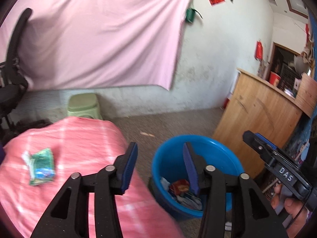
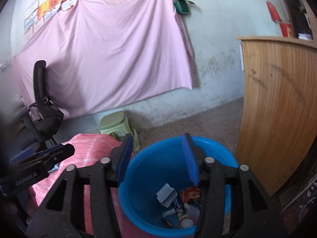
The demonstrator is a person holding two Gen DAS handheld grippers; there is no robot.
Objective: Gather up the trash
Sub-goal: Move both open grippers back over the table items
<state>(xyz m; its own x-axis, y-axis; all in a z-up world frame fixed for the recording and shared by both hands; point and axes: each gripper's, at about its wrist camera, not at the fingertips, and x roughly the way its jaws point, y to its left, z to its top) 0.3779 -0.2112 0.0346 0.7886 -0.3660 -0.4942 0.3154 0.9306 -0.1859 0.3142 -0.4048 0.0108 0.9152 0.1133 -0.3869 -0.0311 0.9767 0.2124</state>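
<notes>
One green wrapper [image 1: 41,167] remains on the pink cloth left of the blue bucket [image 2: 158,158]; I hold both grippers spread, right gripper [image 2: 156,158] empty above its trash, left gripper [image 1: 159,166] free to fetch.

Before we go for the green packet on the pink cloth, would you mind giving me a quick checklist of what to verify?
1. Left tool open and holding nothing: ok.
2. Right tool open and holding nothing: ok.
3. Green packet lying in the open on the pink cloth, nothing on top: ok.
4. Blue bucket upright beside the cloth, mouth open: ok.
5. Room left in the bucket above the trash: ok.
6. Other trash left on the cloth: cannot tell, only partly in view.
</notes>
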